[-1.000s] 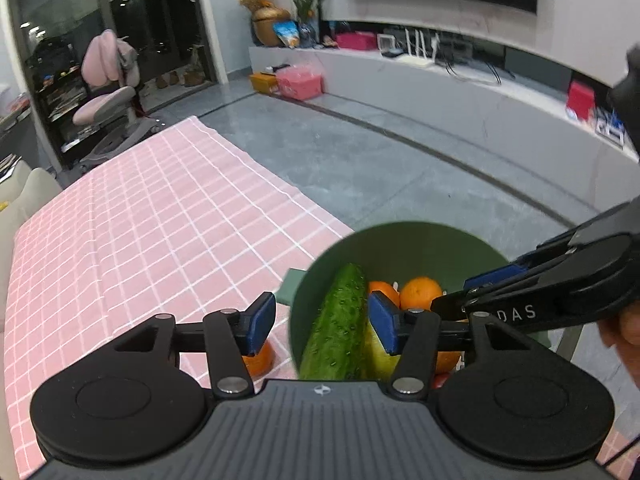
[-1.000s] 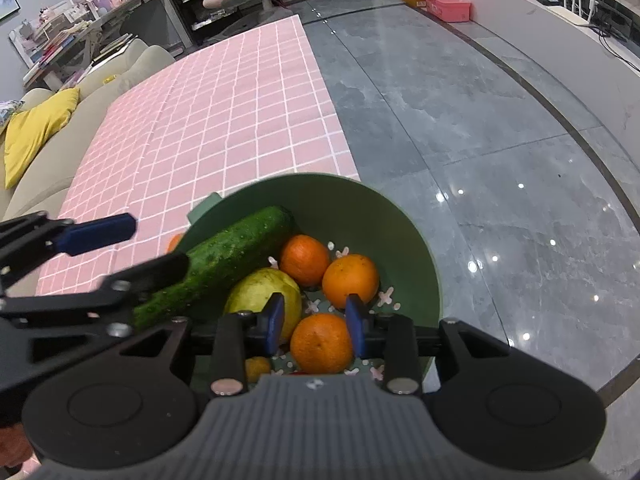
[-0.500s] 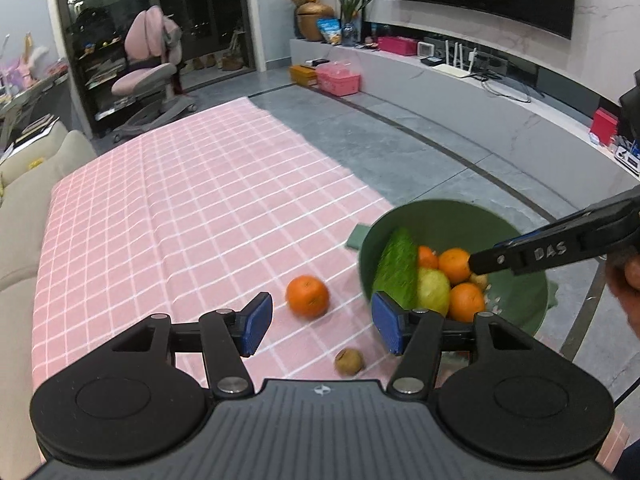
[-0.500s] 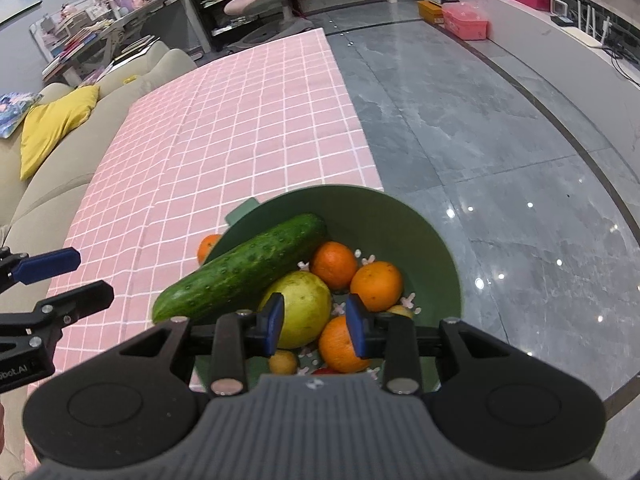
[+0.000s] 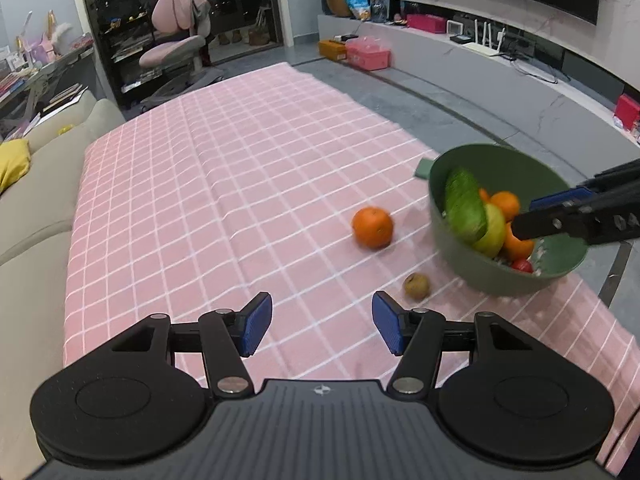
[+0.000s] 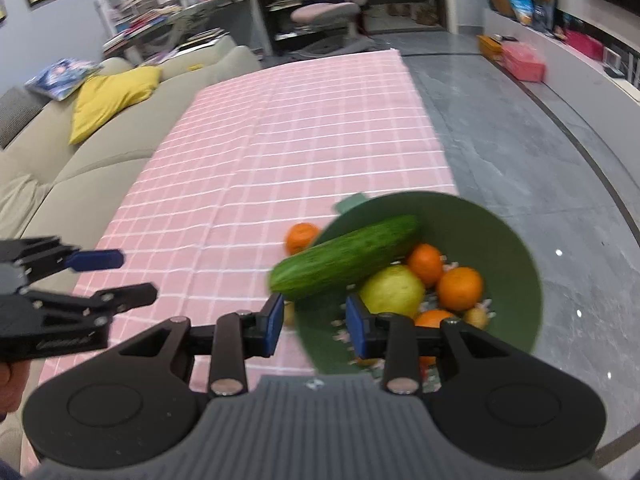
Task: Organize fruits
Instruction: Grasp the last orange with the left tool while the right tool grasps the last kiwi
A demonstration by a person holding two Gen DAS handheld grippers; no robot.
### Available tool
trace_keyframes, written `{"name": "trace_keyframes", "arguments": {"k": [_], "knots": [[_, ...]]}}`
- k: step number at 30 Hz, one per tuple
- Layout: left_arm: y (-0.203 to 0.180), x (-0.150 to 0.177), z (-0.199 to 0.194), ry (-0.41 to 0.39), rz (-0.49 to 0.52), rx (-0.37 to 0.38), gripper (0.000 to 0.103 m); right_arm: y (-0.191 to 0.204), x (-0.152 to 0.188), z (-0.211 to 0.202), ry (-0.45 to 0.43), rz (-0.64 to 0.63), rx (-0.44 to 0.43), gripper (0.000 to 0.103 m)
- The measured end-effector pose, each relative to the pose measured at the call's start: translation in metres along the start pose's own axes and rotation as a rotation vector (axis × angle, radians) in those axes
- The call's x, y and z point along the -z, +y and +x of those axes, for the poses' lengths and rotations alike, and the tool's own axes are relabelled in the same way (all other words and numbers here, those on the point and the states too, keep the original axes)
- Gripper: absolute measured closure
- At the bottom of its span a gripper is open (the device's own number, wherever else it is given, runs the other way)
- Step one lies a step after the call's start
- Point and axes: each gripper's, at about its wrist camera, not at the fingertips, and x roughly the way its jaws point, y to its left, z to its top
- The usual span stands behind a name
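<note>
The left tongs (image 5: pixel 322 328) hang wide apart over the pink checked table (image 5: pixel 208 200) with nothing between the pads. The right tongs (image 6: pixel 314 326) stand narrow astride the near rim of the green bowl (image 6: pixel 516 248); whether the pads press on that rim, I cannot tell. The bowl sits at the table's right edge and holds a cucumber (image 6: pixel 344 258) leaning out over its rim, a yellow-green fruit (image 6: pixel 394 290) and several oranges (image 6: pixel 460 288). A loose orange (image 5: pixel 372 227) lies on the table just left of the bowl, and a small brown fruit (image 5: pixel 417 286) lies nearer, beside the bowl's base.
</note>
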Motion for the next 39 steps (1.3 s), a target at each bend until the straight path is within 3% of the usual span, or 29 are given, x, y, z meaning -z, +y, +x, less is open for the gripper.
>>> {"name": "trace_keyframes", "arguments": {"k": [10,14,18,29,39], "knots": [[0.027,0.017,-0.006,0.006,-0.022,-0.007,0.034,0.055,0.025,0.017,0.03,-0.094,-0.041,0.07],[0.038,0.018,-0.001,0.01,0.004,-0.004,0.034,0.068,0.039,0.028,0.01,-0.057,-0.013,0.067],[0.044,0.014,0.005,0.009,0.112,0.033,0.034,0.077,0.058,0.043,-0.026,0.017,0.069,0.067],[0.025,-0.023,0.065,0.044,0.482,0.28,0.034,0.089,0.078,0.075,-0.158,0.128,0.259,0.062],[0.0,-0.053,0.132,0.06,0.6,0.422,0.034,0.091,0.084,0.103,-0.212,0.142,0.356,0.062]]}}
